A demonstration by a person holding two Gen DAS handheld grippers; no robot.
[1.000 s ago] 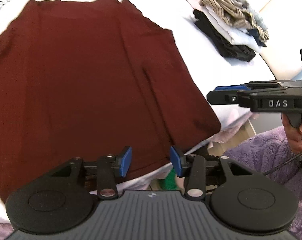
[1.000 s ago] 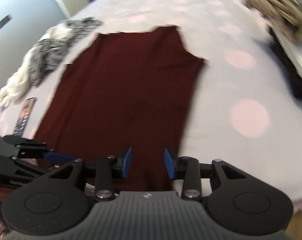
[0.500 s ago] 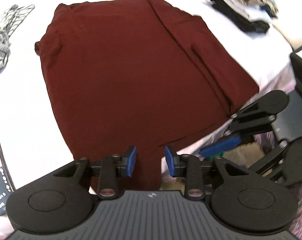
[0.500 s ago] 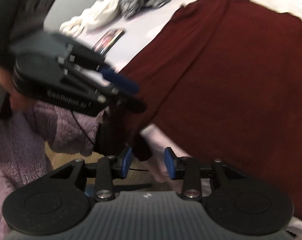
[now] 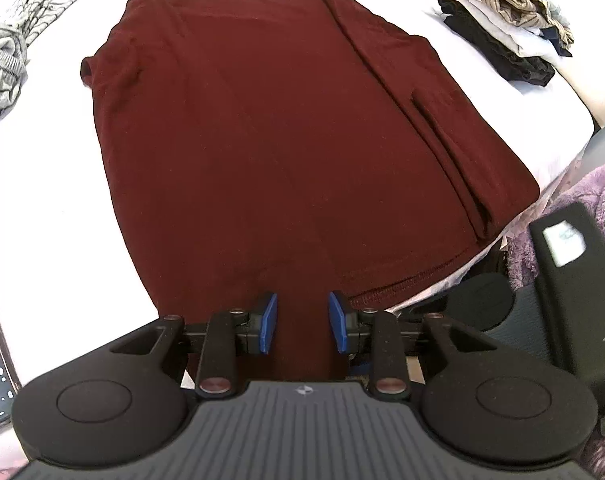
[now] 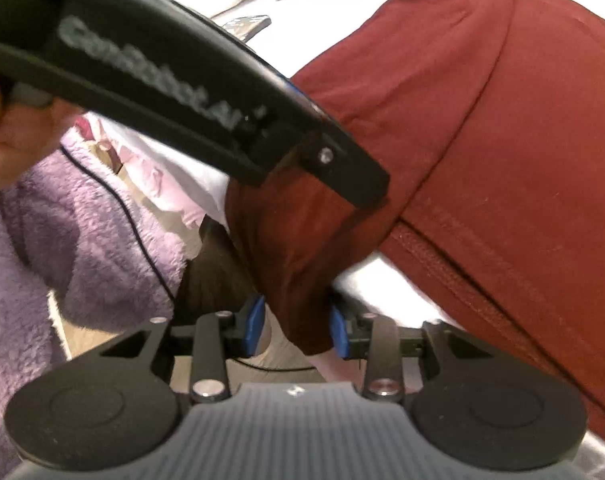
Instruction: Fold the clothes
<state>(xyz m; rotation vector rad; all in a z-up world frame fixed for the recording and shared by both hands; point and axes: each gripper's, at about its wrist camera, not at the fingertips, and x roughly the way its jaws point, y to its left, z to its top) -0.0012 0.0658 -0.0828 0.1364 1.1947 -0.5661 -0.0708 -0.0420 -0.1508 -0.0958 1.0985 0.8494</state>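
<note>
A dark red shirt (image 5: 278,136) lies spread flat on a white bed (image 5: 46,184), its right side folded inward; it also shows in the right wrist view (image 6: 502,128). My left gripper (image 5: 302,330) is open at the near hem, with red cloth hanging between its blue pads. My right gripper (image 6: 296,326) is open around the hanging corner of the same shirt, just off the bed edge. The left gripper's black body (image 6: 174,92) crosses the right wrist view, close above that corner.
A stack of folded clothes (image 5: 502,28) sits at the far right of the bed. A grey patterned garment (image 5: 10,48) lies at the far left. A phone (image 6: 248,24) rests on the bed. A purple fleece sleeve (image 6: 54,232) is at the left.
Both grippers have come down to the shirt's near hem and closed in on each other. The hanging corner now lies between the right gripper's pads.
</note>
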